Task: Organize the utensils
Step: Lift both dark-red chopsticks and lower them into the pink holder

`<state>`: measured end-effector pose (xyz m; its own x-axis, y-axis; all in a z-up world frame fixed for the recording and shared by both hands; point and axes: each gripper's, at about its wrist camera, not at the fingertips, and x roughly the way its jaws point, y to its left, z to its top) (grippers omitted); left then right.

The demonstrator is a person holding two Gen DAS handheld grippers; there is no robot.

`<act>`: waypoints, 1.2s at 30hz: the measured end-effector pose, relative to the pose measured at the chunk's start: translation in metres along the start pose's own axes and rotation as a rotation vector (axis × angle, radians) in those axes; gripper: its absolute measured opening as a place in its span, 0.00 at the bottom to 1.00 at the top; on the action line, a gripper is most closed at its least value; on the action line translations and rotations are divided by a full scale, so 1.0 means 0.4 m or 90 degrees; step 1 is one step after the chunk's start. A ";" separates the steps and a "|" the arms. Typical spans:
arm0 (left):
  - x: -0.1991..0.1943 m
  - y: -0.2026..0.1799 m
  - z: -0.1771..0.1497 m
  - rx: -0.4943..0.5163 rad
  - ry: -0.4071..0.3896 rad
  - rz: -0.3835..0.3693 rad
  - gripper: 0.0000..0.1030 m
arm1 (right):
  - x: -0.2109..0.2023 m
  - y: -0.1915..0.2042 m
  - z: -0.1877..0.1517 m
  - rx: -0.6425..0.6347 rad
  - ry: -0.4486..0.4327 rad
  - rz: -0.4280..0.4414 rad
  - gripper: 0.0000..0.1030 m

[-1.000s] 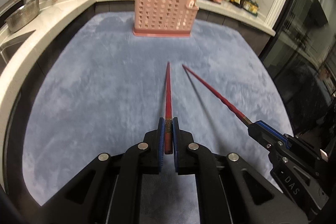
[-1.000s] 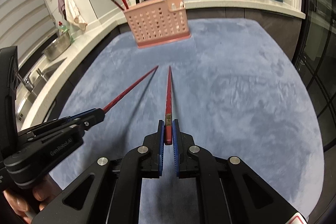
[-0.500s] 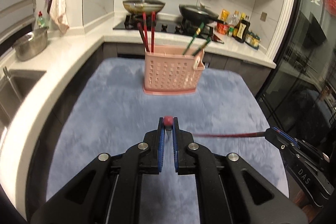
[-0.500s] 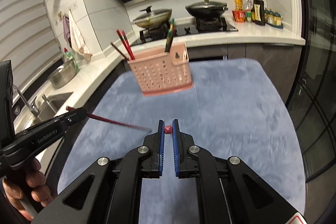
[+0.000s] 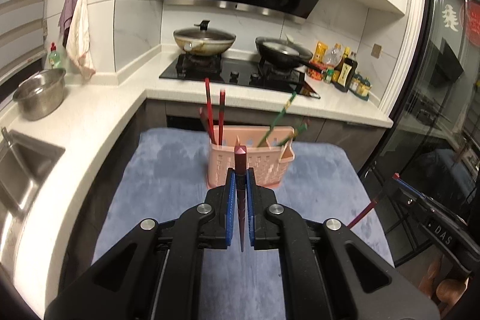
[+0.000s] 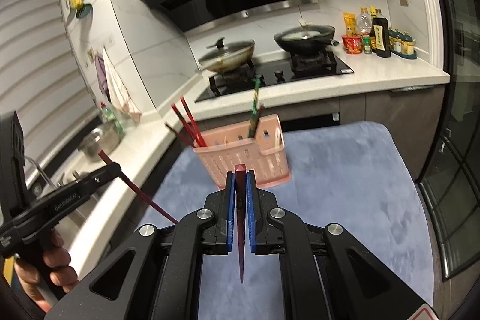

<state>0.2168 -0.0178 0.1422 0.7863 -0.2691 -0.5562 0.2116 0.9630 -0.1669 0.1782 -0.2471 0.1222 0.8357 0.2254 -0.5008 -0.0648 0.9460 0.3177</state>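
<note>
My left gripper squeezes one red chopstick. My right gripper squeezes another. One pink basket holds three red sticks and two green.

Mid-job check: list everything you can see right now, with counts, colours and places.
Held chopsticks: two, red, one in each claw, tips down.
Utensil basket: one, pink, on the mat's far part.
Basket chopsticks: red ones left, green ones right; count unclear.
Mat: one, blue-grey.
Woks: two, on the hob.
Colander: one, steel, by the sink.
Bottles: several, counter's right end.
Left claw: black, blue pads.
Right claw: same.
</note>
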 end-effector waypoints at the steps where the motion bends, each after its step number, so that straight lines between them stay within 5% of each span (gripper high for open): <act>1: 0.002 0.002 0.027 0.000 -0.007 -0.001 0.06 | 0.004 0.004 0.020 -0.001 -0.005 0.004 0.07; 14: 0.050 -0.002 0.293 0.012 -0.093 0.014 0.07 | 0.102 0.070 0.320 -0.029 -0.106 0.008 0.07; 19: 0.111 -0.001 0.331 0.016 -0.094 0.020 0.07 | 0.179 0.074 0.383 -0.031 -0.114 -0.003 0.07; 36: 0.302 0.030 0.285 0.007 -0.022 0.032 0.07 | 0.425 0.032 0.313 -0.040 -0.006 -0.037 0.07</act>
<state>0.3806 -0.0374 0.1660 0.8155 -0.2205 -0.5350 0.1779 0.9753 -0.1309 0.3877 -0.2259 0.1420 0.8442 0.1678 -0.5092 -0.0499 0.9703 0.2369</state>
